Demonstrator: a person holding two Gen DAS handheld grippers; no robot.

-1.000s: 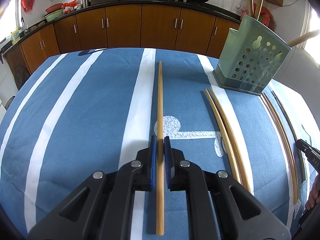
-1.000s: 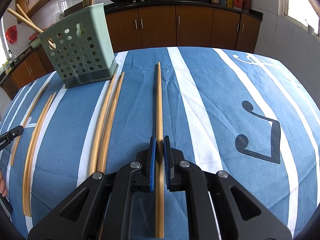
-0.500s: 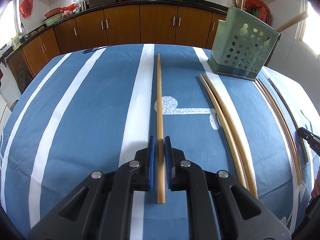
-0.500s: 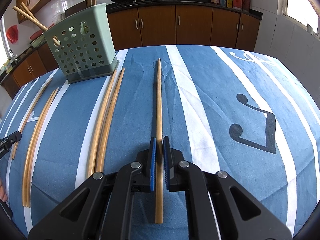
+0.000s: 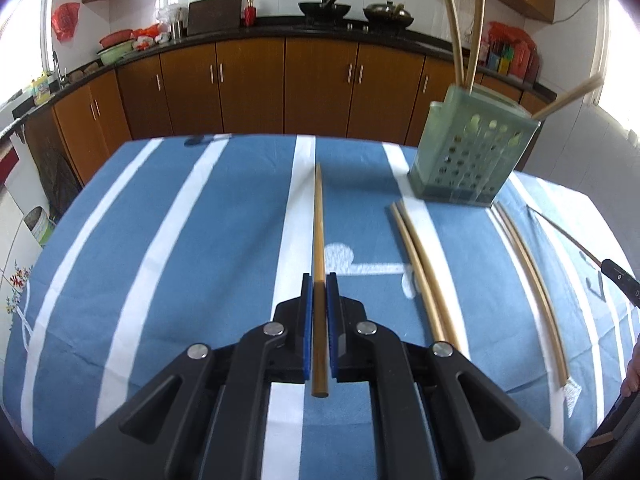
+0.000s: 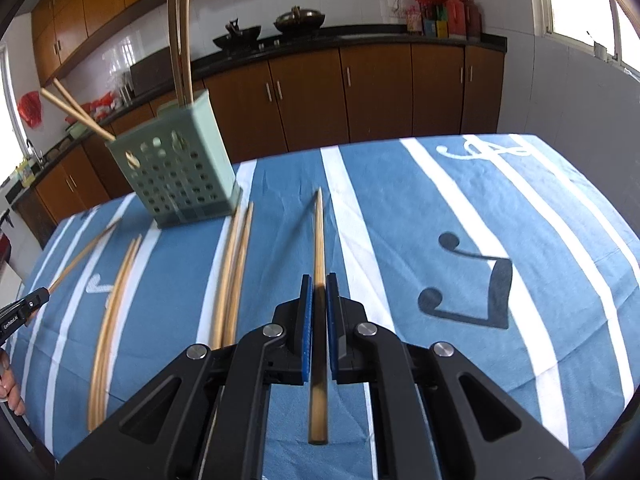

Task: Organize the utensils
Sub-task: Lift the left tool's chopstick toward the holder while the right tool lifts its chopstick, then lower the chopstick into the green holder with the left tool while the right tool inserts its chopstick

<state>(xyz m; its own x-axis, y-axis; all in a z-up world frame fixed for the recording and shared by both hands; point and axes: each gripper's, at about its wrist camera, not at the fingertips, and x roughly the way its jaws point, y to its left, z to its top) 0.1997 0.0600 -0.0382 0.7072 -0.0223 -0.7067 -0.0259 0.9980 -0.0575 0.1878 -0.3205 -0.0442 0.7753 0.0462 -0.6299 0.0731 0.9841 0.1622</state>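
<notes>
In the left wrist view my left gripper [image 5: 319, 280] is shut on a bamboo chopstick [image 5: 318, 220], which points forward above the blue striped cloth. My right gripper [image 6: 319, 280] is likewise shut on another chopstick [image 6: 319, 236] in the right wrist view. A green perforated holder [image 5: 472, 156] [image 6: 176, 176] stands at the far side of the table with several chopsticks [image 6: 180, 40] upright or leaning in it. Two pairs of chopsticks lie on the cloth: one pair [image 5: 420, 264] [image 6: 236, 268] near the holder, the other pair [image 5: 528, 272] [image 6: 116, 300] beside it.
The table's cloth [image 5: 160, 260] is blue with white stripes and note prints. Brown cabinets [image 5: 248, 84] and a dark counter with woks run behind the table. The other gripper's tip shows at each view's edge: the right gripper's tip [image 5: 618, 280] and the left gripper's tip [image 6: 24, 308].
Both grippers have risen with their chopsticks, lifting them off the cloth. The table and holder now look farther below and ahead.
</notes>
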